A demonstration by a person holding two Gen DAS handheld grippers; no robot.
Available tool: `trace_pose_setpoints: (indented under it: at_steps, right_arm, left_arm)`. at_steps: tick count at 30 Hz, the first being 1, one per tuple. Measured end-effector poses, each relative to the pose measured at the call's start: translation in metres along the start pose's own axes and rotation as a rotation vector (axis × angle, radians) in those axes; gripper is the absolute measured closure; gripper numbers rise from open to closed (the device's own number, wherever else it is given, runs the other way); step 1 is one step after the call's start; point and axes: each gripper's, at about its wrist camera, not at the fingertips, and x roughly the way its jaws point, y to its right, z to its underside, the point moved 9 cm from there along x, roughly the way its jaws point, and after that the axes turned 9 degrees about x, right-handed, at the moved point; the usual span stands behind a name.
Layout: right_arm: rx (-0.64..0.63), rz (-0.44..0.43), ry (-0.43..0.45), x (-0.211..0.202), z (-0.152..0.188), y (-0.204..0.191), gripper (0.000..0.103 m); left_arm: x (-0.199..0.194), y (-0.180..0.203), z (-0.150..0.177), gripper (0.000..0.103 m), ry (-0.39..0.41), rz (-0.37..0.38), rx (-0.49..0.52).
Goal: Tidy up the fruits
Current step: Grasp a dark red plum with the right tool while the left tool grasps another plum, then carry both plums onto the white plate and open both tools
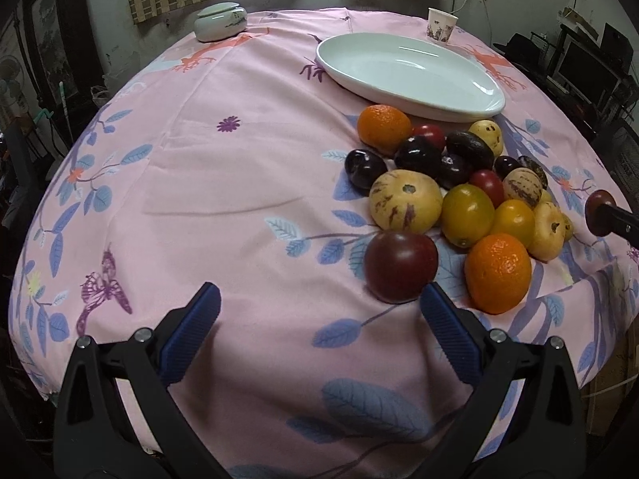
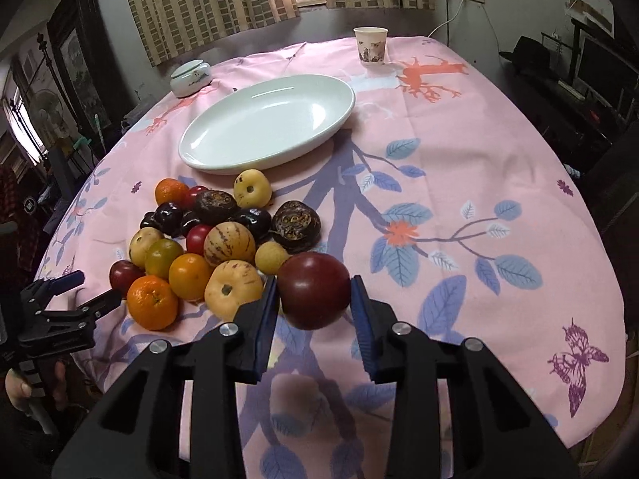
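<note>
- Your bench: pink cloth printed with leaves and butterflies; striped curtains behind.
- No legible writing.
- Your right tongs clamp a dark red plum beside the fruit pile; the oval plate holds nothing.
- Your left tongs gape, holding nothing.

Fruit pile on tablecloth, just before oval plate. Cup behind plate, lidded jar far left. 1 plum right of pile.
</note>
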Motion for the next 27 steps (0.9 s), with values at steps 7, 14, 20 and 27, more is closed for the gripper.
trace_pose_setpoints:
  at_steps: [7,14,20,27]
  right_arm:
    - [0.056,-0.02,0.001,-0.01,0.007,0.01,0.066]
    - [0.048,-0.05,0.014,-0.017,0.006,0.0,0.066]
    - [0.006,-0.09,0.011,-0.011,0.001,-0.021,0.066]
    - [-0.14,-0.17,0.051,0.007,-0.078,-0.061,0.066]
  left_arm:
    - [0.012,0.023,-0.011,0.022,-0.008,0.127,0.011]
    - [0.009,0.043,-0.017,0.065,0.01,0.245,0.012]
    - [-0.017,0.033,-0.031,0.065,0.066,0.229,0.011]
    - [-0.022,0.02,-0.136,0.065,0.126,0.225,0.038]
